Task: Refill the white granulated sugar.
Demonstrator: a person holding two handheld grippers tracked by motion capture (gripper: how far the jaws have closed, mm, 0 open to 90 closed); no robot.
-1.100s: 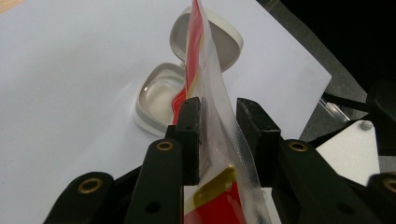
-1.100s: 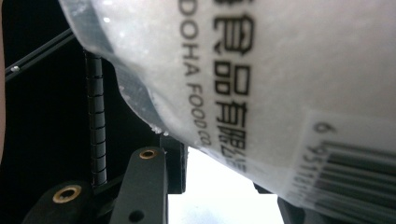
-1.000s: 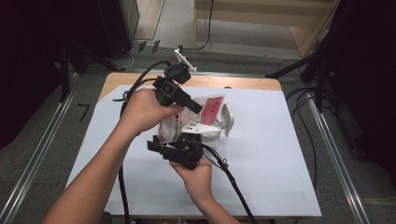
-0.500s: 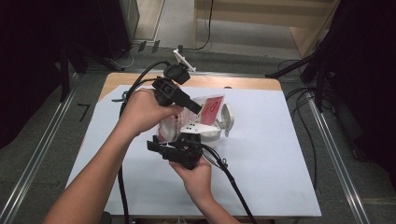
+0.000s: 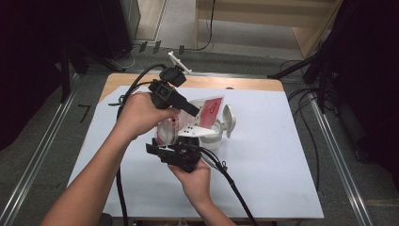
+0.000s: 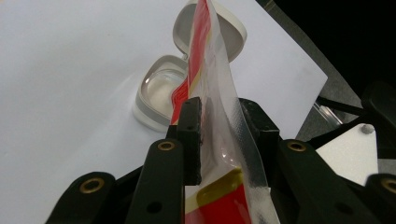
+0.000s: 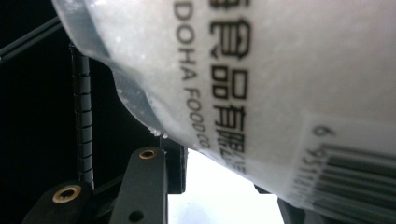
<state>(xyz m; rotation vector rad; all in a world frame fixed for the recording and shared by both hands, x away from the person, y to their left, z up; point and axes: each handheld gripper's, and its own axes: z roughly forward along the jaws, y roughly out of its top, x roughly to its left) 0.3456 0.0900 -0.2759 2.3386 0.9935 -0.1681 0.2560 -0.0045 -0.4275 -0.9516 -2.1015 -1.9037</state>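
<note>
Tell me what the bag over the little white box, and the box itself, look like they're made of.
The bag looks like thin clear plastic film, glossy, with a red and yellow print and a crimped sealed edge; you can see through it. The box with its hinged lid seems to be hard moulded plastic, off-white and matt, with rounded corners. Its bottom shines, perhaps clear or mirrored.

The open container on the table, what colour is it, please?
White container, clearest in the left gripper view.

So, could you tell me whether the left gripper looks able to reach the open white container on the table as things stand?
Probably not yet. The left gripper has its jaws shut on the red and clear food pouch, which the right gripper also holds. The white container lies open just beyond, nothing between, but the jaws are taken.
</note>
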